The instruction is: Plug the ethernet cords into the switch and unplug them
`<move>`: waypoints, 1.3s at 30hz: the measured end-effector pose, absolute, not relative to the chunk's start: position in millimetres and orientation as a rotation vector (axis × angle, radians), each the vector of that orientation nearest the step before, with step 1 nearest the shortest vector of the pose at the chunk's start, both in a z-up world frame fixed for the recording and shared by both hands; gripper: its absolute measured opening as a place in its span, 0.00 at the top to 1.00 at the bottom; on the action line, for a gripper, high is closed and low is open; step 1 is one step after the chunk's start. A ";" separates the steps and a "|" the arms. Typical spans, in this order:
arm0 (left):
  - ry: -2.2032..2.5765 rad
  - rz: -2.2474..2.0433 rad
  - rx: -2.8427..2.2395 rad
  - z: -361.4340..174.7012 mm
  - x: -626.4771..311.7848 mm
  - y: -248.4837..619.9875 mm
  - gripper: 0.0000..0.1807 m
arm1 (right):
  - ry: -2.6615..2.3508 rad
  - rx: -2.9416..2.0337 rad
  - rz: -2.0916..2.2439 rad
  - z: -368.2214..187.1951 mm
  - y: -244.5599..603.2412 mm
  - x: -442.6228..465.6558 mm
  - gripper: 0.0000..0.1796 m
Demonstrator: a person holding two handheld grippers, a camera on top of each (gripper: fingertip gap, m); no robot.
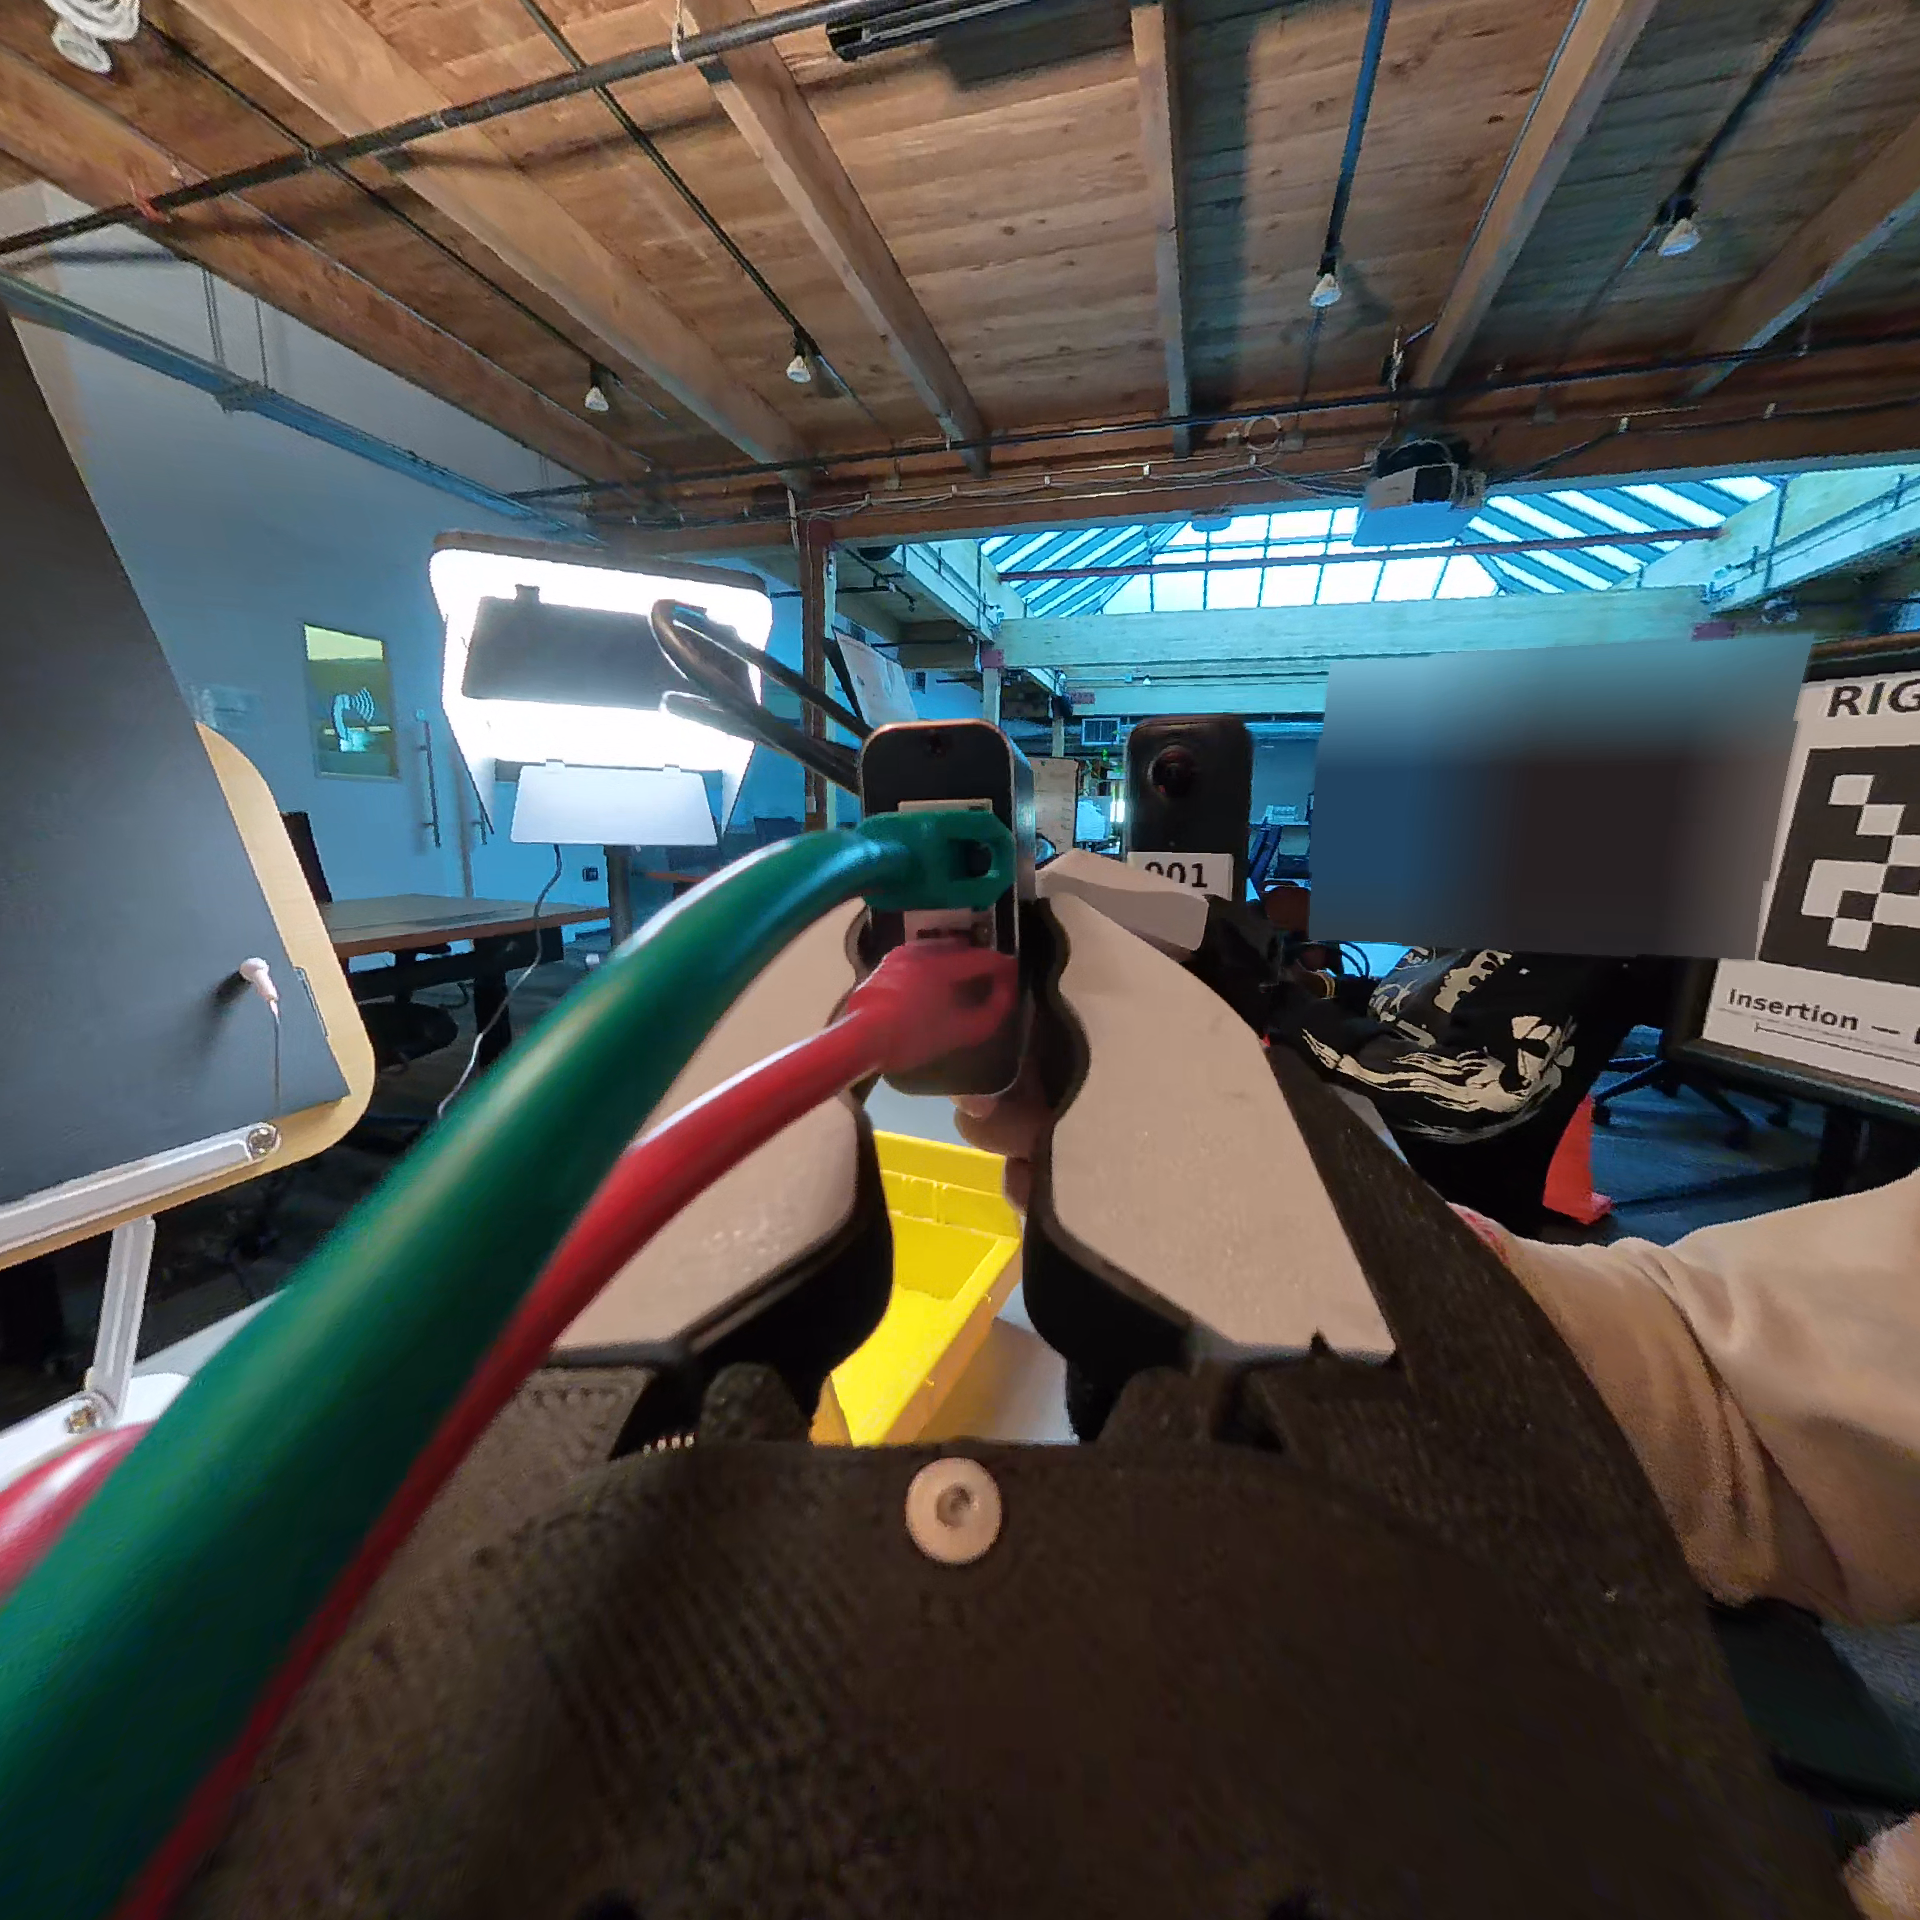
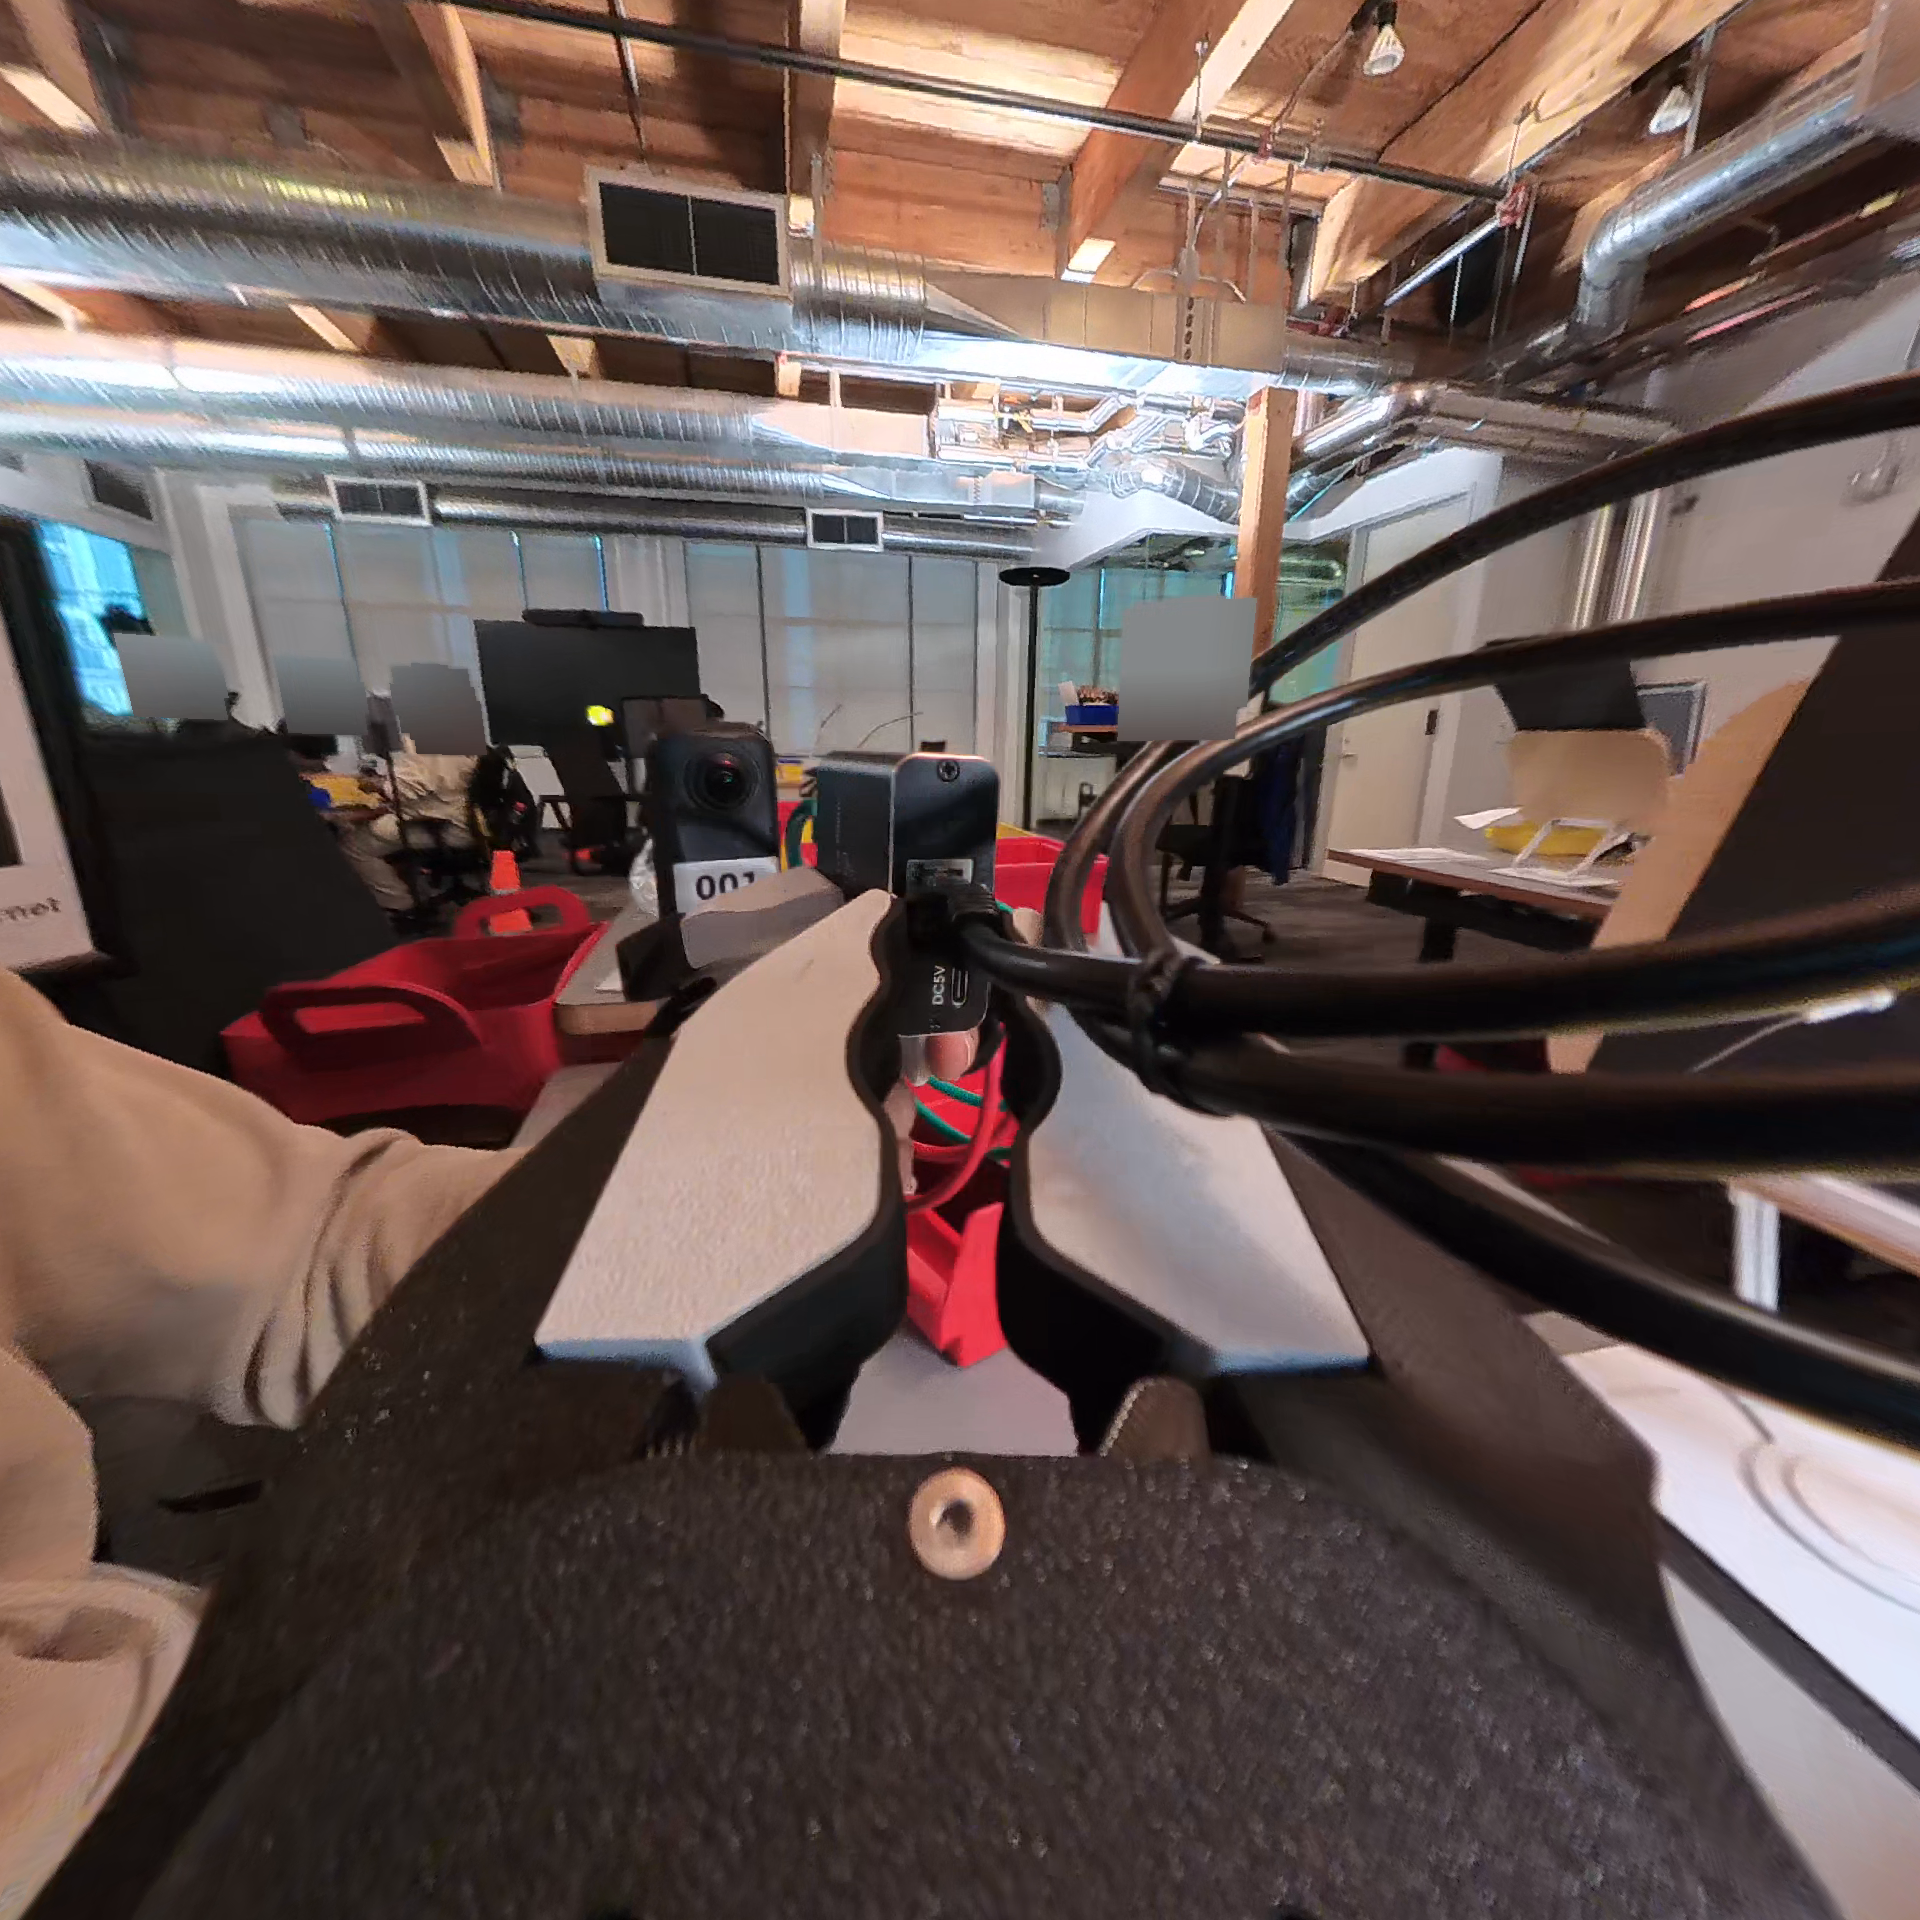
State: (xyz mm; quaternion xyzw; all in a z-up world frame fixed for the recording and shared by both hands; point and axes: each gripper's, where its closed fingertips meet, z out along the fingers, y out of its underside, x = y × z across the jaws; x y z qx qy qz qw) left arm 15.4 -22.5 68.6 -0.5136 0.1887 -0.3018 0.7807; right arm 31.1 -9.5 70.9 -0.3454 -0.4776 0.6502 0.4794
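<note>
1. While both my grippers, left (image 1: 951, 997) and right (image 2: 940, 997), clamp the switch (image 1: 940, 790) aloft, green cord (image 1: 935, 857) and red cord (image 1: 925, 1008) sit plugged.
2. I'd steady it before unplugging.

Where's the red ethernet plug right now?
In the left wrist view the red plug sits in the lower port of the switch, just under the green plug, at the tips of the left gripper.
</note>
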 end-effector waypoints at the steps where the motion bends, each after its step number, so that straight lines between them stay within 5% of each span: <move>1: 0.423 -0.647 -1.091 70.2 16.5 -25.2 0.86 | -1.169 -0.824 1.578 73.1 -12.6 32.5 0.92; 24: 0.684 -0.646 -1.057 76.9 30.9 -50.0 0.86 | -1.283 -0.622 1.710 83.1 -39.4 51.1 0.90; 39: 0.676 -0.619 -1.100 78.8 32.3 -50.6 0.86 | -1.300 -0.593 1.368 83.7 -38.8 48.5 0.91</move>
